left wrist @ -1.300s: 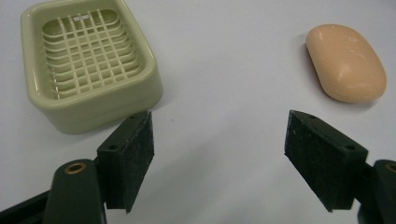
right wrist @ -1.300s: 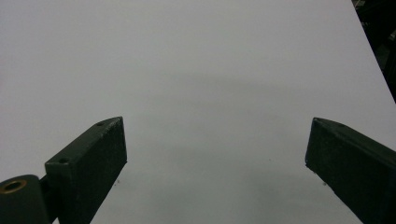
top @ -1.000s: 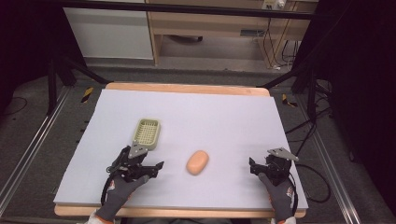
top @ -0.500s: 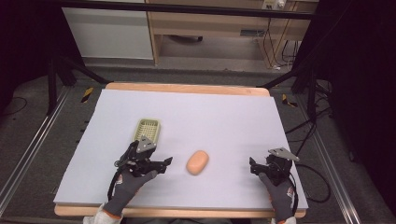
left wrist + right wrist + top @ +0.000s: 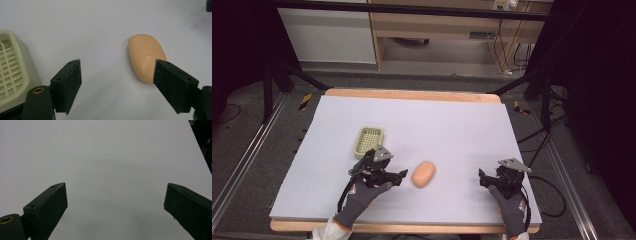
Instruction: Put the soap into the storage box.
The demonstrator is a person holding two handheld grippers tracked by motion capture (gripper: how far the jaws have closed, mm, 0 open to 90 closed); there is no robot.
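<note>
An oval peach-coloured bar of soap (image 5: 423,173) lies on the white table sheet (image 5: 437,125); in the left gripper view the soap (image 5: 146,56) sits just ahead of the right-hand jaw. A pale green slotted soap dish (image 5: 369,140) stands left of it, and the dish (image 5: 12,72) is beside the left-hand jaw. My left gripper (image 5: 401,177) is open just left of the soap, jaws (image 5: 117,75) wide with bare sheet between them. My right gripper (image 5: 494,176) rests near the front right, open (image 5: 115,200) over bare sheet.
The wooden table edge (image 5: 412,94) frames the sheet at the back. Black stand legs (image 5: 287,75) and cables (image 5: 537,145) lie on the floor beside the table. Gloved hands (image 5: 362,197) come in from the front edge.
My left gripper has moved right and slightly forward, closing in on the soap. The right gripper, soap and dish have stayed put.
</note>
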